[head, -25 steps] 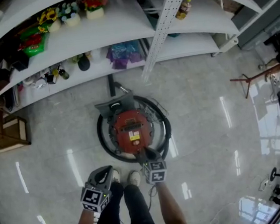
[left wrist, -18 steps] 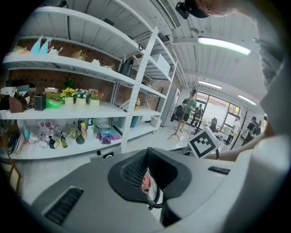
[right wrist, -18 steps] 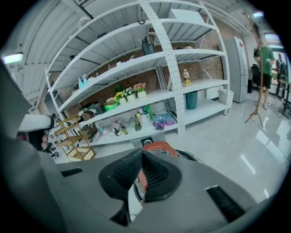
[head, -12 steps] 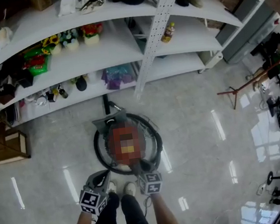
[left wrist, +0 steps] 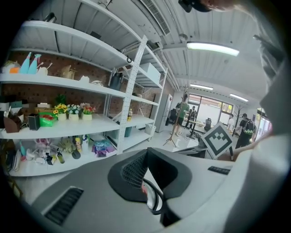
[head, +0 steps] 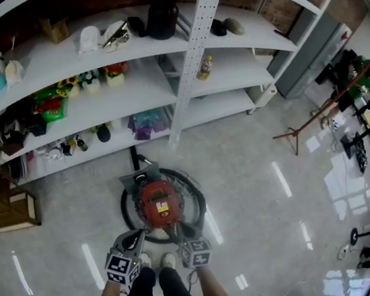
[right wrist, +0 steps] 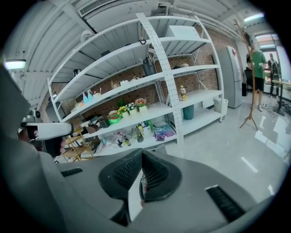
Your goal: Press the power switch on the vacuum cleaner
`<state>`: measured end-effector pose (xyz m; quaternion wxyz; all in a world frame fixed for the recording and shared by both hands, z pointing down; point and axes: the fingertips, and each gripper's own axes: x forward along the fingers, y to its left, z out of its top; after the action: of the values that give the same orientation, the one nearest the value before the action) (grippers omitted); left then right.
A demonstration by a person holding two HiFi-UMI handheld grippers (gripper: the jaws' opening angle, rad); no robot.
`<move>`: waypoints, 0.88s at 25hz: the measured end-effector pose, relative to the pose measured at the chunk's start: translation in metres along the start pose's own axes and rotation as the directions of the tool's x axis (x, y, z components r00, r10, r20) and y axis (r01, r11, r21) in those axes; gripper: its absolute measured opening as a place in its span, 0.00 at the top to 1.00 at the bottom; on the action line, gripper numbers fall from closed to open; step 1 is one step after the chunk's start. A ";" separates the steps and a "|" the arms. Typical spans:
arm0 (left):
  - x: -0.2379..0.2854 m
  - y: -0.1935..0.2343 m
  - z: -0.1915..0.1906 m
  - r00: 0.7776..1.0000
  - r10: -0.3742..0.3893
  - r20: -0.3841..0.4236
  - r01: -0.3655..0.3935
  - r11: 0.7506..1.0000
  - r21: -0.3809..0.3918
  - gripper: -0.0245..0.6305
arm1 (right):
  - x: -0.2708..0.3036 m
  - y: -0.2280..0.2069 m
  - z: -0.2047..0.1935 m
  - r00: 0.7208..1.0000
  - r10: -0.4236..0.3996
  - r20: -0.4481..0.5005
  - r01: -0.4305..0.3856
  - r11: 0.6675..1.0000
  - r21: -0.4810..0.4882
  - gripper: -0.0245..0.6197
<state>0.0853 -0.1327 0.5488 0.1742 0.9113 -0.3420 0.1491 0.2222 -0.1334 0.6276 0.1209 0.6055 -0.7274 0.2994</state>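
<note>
The right tongs (head: 180,230) have come back off the top of the vacuum (head: 158,204), which they reached a second ago. Now they hang just on the near side of it, by the black hose (head: 124,212) that rings it. The left tongs (head: 136,237) hang beside them, also just short of the vacuum.

The switch is too small to pick out on the red top; only a yellow label (head: 162,209) shows there. In each tongs view the grey body of the tool fills the bottom and hides almost all of the vacuum. Only a thin slit shows a bit of red and a black loop. The left tongs (left wrist: 146,151) are pressed together with nothing in them. The right tongs (right wrist: 142,152) are pressed together too, and empty.

The vacuum sits on the shiny floor (head: 254,169). The person's shoes (head: 145,259) are right behind it. White shelves (head: 222,72) stand past it, with flower pots (head: 90,80) and bottles. A wooden chair (head: 5,206) is well off to its left. A coat stand (head: 303,129) is well off to its right.
</note>
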 end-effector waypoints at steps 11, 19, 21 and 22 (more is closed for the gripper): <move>-0.015 -0.024 0.060 0.998 -0.031 0.054 0.027 0.997 0.072 0.95 | -0.058 0.019 0.048 0.998 -0.013 0.058 0.014 1.000 -0.012 0.94; -0.032 -0.032 0.095 0.994 -0.041 0.104 0.029 0.993 0.112 0.95 | -0.087 0.035 0.081 0.994 -0.012 0.104 0.015 1.000 -0.028 0.94; -0.035 -0.032 0.102 0.992 -0.044 0.119 0.029 0.992 0.124 0.95 | -0.093 0.040 0.087 0.993 -0.009 0.115 0.013 0.999 -0.034 0.94; -0.037 -0.033 0.107 0.991 -0.045 0.127 0.029 0.991 0.127 0.95 | -0.098 0.046 0.092 0.993 -0.004 0.120 0.008 0.999 -0.037 0.94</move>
<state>0.0972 -0.1331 0.4315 0.0972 0.9344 -0.3254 0.1076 0.2192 -0.1042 0.4889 0.0890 0.6222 -0.7371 0.2483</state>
